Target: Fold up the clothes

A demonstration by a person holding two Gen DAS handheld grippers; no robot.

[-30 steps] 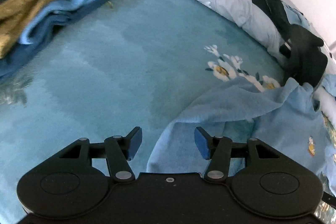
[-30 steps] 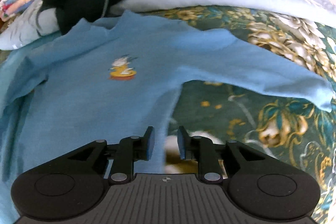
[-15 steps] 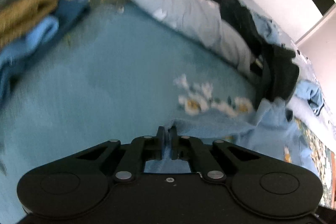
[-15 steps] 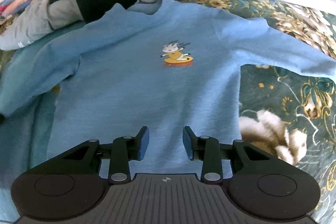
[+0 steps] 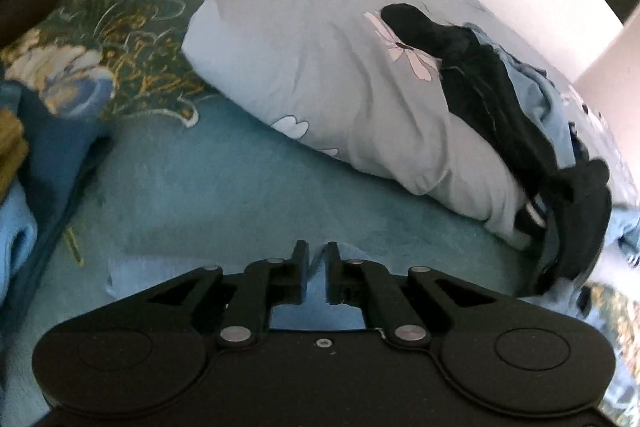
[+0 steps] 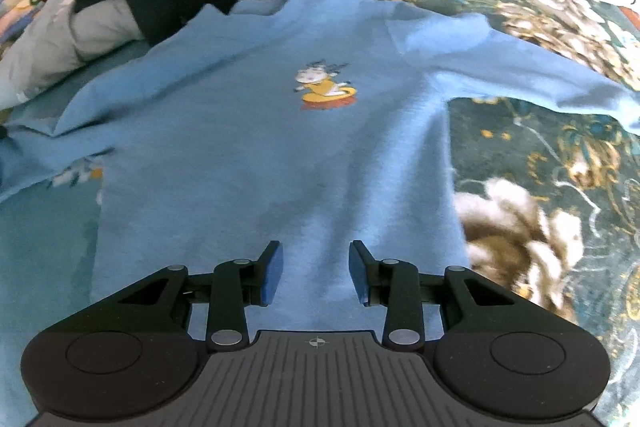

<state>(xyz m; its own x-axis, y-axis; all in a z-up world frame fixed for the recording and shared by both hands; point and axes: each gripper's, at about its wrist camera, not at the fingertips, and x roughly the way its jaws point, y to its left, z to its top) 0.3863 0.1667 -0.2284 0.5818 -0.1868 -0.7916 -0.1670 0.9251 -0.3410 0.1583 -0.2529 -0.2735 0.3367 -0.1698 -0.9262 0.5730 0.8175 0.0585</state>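
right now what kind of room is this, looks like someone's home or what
Most likely a bedroom at home, with the folding done on a bed. A floral duvet is bunched across it, a blue sweatshirt lies spread on the patterned bedspread, and a stack of clothes sits at the side.

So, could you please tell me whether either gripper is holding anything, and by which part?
The left gripper pinches light blue fabric, apparently an edge of the sweatshirt, though its jaws are opening. The right gripper holds nothing.
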